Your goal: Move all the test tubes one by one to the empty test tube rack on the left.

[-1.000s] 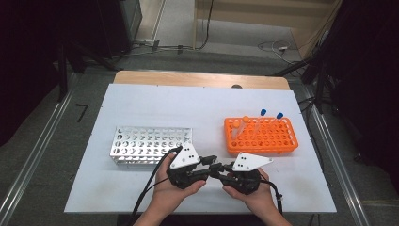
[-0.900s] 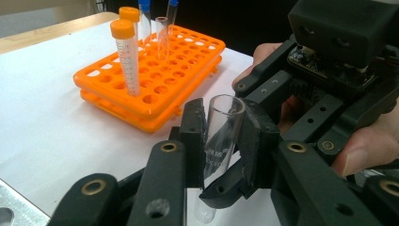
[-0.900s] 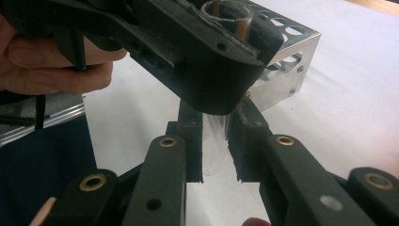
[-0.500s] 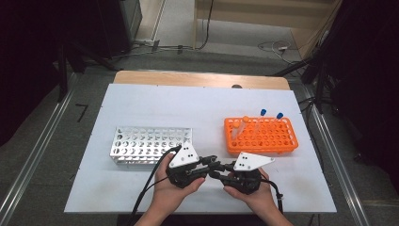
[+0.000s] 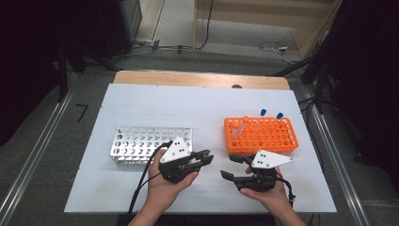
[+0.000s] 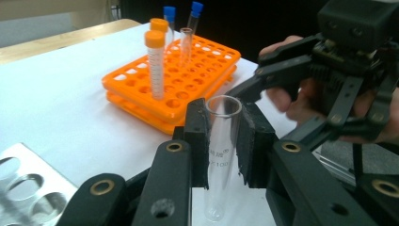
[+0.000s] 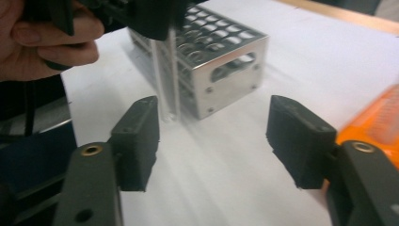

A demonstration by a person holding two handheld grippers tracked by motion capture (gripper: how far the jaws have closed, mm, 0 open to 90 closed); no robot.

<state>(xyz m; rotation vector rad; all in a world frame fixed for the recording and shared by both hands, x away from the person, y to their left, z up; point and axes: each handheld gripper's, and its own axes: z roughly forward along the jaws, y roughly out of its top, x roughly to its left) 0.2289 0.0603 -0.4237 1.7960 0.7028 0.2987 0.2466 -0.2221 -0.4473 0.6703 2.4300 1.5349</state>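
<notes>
Clear glass test tube [image 6: 221, 155] clamped upright between the pads of left gripper [image 6: 225, 141], just below its open rim, held over the white table [image 5: 155, 106] between the two racks. Right gripper [image 7: 214, 141] released, jaws just been opening, nothing between them, a little apart from the tube. Likely light, stiff, smooth and slippery, breakable if squeezed hard or knocked; best held on the upper wall near the rim, as now, gently. Metal rack [image 5: 141, 143] of empty holes just beside the left gripper, probable destination. Orange rack [image 5: 263, 136] near the right gripper, holding two orange-capped tubes [image 6: 155, 63], two blue-capped tubes [image 6: 195, 16] and an uncapped one. Right gripper itself close enough to bump the tube; trailing cable [image 5: 143, 181] near the metal rack.
</notes>
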